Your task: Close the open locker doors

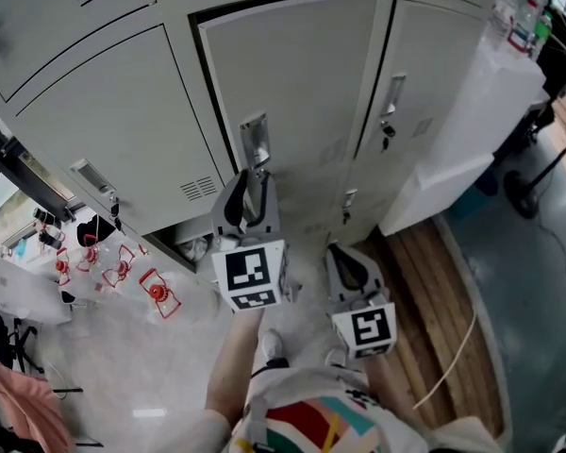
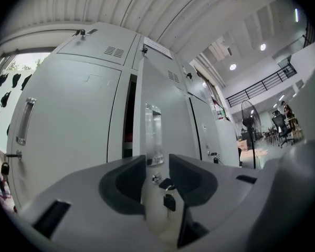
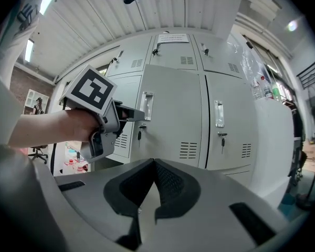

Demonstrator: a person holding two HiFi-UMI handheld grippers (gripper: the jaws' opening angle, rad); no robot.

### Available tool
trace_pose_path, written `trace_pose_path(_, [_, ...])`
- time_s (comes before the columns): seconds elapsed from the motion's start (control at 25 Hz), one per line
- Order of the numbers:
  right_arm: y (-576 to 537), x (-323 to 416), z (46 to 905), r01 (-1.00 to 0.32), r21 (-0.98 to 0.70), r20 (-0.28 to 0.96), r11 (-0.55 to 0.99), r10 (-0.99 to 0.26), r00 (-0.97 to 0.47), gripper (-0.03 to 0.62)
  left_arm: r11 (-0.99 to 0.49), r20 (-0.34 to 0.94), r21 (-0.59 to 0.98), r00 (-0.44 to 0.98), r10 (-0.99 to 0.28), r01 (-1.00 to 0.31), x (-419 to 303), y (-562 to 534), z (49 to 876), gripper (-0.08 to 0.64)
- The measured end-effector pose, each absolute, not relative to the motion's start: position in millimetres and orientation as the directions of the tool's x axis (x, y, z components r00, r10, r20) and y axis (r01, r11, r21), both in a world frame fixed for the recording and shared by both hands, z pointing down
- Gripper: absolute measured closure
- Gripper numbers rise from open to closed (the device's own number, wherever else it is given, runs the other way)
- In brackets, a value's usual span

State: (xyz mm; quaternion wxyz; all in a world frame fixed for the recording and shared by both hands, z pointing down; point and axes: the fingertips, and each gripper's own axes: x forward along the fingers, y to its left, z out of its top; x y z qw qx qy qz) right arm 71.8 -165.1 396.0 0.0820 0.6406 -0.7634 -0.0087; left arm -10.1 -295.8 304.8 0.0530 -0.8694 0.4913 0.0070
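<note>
**Head view.** The task is under way and not finished. 1 open locker door (image 1: 292,92) in the middle of the bank stands ajar, with a dark gap along its top and left edge. The doors to either side lie flush. The left gripper (image 1: 255,185) reaches level to the door handle (image 1: 255,144) and looks clamped on it. The right gripper (image 1: 347,258) hangs lower and nearer the person, touching nothing. Low at the left a dark opening (image 1: 187,246) shows under the big door; whether that is a second open locker I cannot tell. What is left, by my reading, is to swing the middle door home. The floor is pale and glossy, with a strip of wooden planks (image 1: 424,281) at the right and some red-framed items (image 1: 156,293) at the left.

**Left gripper view.** The 2 jaws of the left gripper (image 2: 157,161) stand partly closed, with the door (image 2: 163,104) edge-on between them and its handle (image 2: 153,133) in the gap. The grip seems to be on the handle. A key (image 2: 169,201) dangles just below. Behind are a ribbed ceiling with round lights, a railed gallery and a standing fan (image 2: 248,125).

**Right gripper view.** The right gripper (image 3: 153,164) has its jaws together on nothing. Ahead, the left gripper (image 3: 131,112) meets the handle (image 3: 146,105) of the door (image 3: 173,114), which sits proud of its shut neighbour (image 3: 228,119).
</note>
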Motion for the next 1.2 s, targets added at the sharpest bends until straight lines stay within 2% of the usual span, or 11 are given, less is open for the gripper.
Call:
trace_pose_path(0.12, [-165, 74, 397, -0.977, 0.123, 0.123, 0.174, -0.980, -0.159, 0.588, -0.525, -0.058, -0.019, 0.525, -0.849, -0.851, -11, -303, 306, 0.437])
trace_pose_path(0.4, [-170, 78, 403, -0.980, 0.115, 0.134, 0.161, -0.980, -0.145, 0.588, -0.505, -0.051, -0.027, 0.505, -0.861, -0.863, -15, -325, 304, 0.423])
trace_pose_path(0.52, [-173, 77, 402, -0.980, 0.116, 0.136, 0.160, -0.980, -0.144, 0.588, -0.510, -0.027, -0.027, 0.511, -0.859, -0.860, -13, -336, 307, 0.375])
trace_pose_path(0.84, [-176, 78, 405, -0.983, 0.116, 0.151, 0.145, -0.980, -0.127, 0.588, -0.524, 0.014, -0.011, 0.524, -0.852, -0.852, -8, -357, 311, 0.319])
trace_pose_path(1.2, [-175, 85, 406, -0.987, 0.116, 0.155, 0.114, -0.983, -0.096, 0.588, -0.531, 0.013, 0.022, 0.531, -0.847, -0.847, -9, -366, 311, 0.302])
